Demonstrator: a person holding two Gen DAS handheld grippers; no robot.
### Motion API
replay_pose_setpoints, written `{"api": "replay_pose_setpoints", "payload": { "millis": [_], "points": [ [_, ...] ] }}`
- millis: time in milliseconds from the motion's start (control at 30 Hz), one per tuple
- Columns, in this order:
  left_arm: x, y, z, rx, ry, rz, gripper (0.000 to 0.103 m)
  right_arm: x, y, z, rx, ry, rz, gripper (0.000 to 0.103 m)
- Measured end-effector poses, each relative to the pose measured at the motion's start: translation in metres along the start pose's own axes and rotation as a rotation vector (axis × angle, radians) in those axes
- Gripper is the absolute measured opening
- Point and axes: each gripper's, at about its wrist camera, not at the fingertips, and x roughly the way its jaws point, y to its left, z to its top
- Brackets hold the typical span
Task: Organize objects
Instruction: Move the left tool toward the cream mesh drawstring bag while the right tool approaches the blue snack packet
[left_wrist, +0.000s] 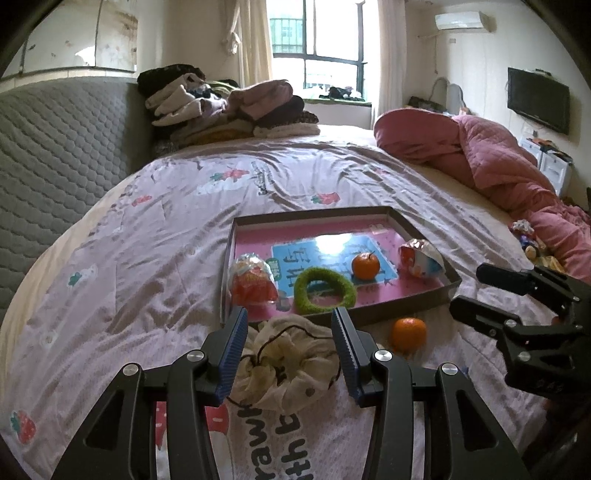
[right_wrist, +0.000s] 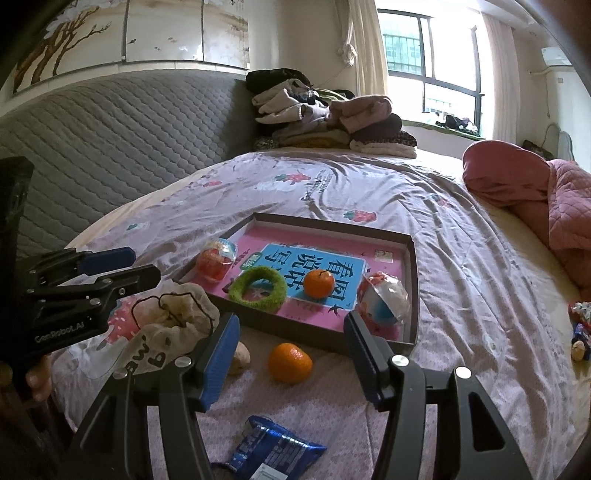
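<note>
The left gripper (left_wrist: 288, 325) is hovering with its jaws spread and gripping nothing, framing the cream drawstring pouch (left_wrist: 286, 365) lying on the bedsheet (left_wrist: 147, 258) just near of the tray. The right gripper (right_wrist: 291, 332) is likewise standing released, its fingers straddling the loose orange (right_wrist: 290, 362), which is sitting on the sheet just outside the tray's near wall.

Judging from here, the soft pouch may be bunching and slipping if the pads catch only its cord or a fold. The round orange may be rolling away on the rumpled sheet if one pad nudges it first.

The shallow tray (left_wrist: 391, 216), lined with a pink sheet, is holding a wrapped red snack (left_wrist: 253, 282) at its near left, a green fuzzy ring (left_wrist: 325, 290), a second orange (left_wrist: 365, 266), and a wrapped ball (left_wrist: 421, 258) at its right. A blue packet (right_wrist: 275, 454) is lying nearest, outside it.
</note>
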Motion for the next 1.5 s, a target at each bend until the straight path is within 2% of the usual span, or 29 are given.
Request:
{"api": "replay_pose_setpoints", "payload": {
  "millis": [300,733,1500],
  "points": [
    [0.009,0.003,-0.009,0.003,0.038,0.006,0.048,0.0,0.003,-0.007,-0.007,0.017,0.007,0.062],
    [0.036,0.015,-0.023,-0.033,0.131,0.008,0.048,0.009,0.003,-0.021,0.003,0.066,0.002,0.062],
    [0.064,0.019,-0.042,-0.029,0.248,0.035,0.048,0.018,0.0,-0.048,0.036,0.152,-0.016,0.062]
  ]
}}
